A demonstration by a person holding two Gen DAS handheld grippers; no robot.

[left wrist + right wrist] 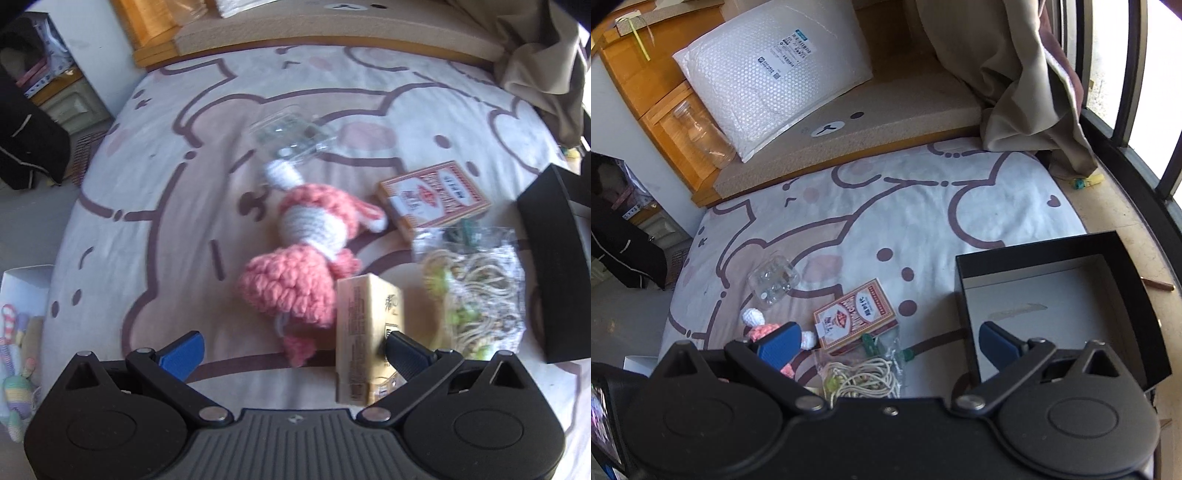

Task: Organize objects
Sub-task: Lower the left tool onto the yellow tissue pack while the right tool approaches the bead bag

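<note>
The left hand-held gripper (291,349) sits nearest, its jaws spread wide, one finger touching a tan upright box (364,332) without clamping it; just beyond lies a pink crochet doll (306,254) on the bed (147,184), whose sheet is printed with cartoon bears; the right hand-held gripper (890,347) is likewise released, over a bag of cord (866,373) beside a card deck (855,314); an open black box (1052,295) rests at the bed's right edge; a bubble mailer (768,70) leans by the wooden headboard (646,88); a beige curtain (1015,74) hangs at the window.

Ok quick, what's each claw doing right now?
Left claw: open wide, one finger touching the tan box, not gripping it.
Right claw: open, holding nothing, one finger over the black box.
</note>
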